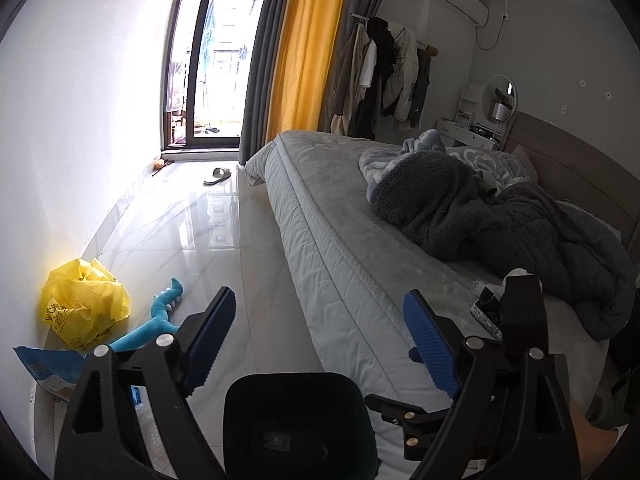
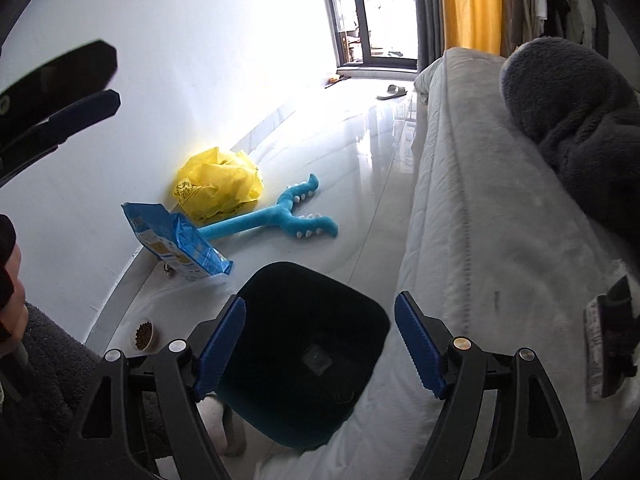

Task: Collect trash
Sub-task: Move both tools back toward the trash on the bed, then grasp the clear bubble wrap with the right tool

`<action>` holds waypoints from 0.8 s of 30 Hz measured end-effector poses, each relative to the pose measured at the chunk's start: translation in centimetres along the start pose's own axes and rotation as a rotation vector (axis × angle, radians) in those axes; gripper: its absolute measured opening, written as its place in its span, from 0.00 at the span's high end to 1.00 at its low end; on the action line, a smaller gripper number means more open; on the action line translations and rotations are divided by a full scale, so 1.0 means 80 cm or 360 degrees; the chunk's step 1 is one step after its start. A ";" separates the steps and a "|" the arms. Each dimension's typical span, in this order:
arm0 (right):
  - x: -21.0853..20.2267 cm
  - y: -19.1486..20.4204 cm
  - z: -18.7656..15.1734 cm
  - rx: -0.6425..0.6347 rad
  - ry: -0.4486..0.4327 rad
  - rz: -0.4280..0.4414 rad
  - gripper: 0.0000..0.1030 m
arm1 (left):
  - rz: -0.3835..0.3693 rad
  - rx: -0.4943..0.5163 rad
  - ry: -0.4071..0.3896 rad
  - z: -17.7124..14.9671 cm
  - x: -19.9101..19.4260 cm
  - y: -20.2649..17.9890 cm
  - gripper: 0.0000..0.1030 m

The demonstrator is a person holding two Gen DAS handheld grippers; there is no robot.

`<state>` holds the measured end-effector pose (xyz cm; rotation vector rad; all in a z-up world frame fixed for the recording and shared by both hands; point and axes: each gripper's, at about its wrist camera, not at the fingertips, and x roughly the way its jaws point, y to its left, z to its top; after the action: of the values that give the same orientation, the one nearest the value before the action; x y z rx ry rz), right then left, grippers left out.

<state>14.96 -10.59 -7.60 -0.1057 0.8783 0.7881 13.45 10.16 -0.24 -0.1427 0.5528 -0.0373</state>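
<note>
Wide bed with pale grey quilted cover (image 1: 320, 216) along the right, dark grey fleece blanket (image 1: 500, 208) heaped on top. Glossy white tiled floor (image 1: 192, 224) beside it. Dark teal square bin (image 2: 304, 344) standing on the floor hard against the bed's edge, below both grippers. Crumpled yellow plastic bag (image 2: 220, 188) against the white wall; long blue plush toy (image 2: 280, 216) just beside it; blue printed food pouch (image 2: 180, 244) leaning near the wall. Left gripper (image 1: 316, 332) jaws wide apart, nothing between. Right gripper (image 2: 320, 344) jaws apart, empty.
</note>
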 end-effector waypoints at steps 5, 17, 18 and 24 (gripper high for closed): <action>-0.039 -0.039 0.000 0.0005 -0.0101 -0.0101 0.24 | -0.0030 0.0039 0.0026 0.003 0.018 -0.025 0.13; -0.104 -0.122 -0.021 0.0088 -0.0225 -0.0284 0.24 | -0.0174 0.0172 0.0067 0.012 0.076 -0.087 0.13; -0.106 -0.127 -0.022 0.0086 -0.0225 -0.0293 0.24 | -0.0186 0.0184 0.0077 0.011 0.081 -0.092 0.13; -0.118 -0.157 -0.036 0.0033 -0.0196 -0.0302 0.22 | -0.0263 0.0222 0.0138 0.006 0.112 -0.116 0.13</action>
<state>17.71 -26.18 -5.49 -0.1190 0.7476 0.6018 21.35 0.41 -3.14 -0.0507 0.6222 -0.2432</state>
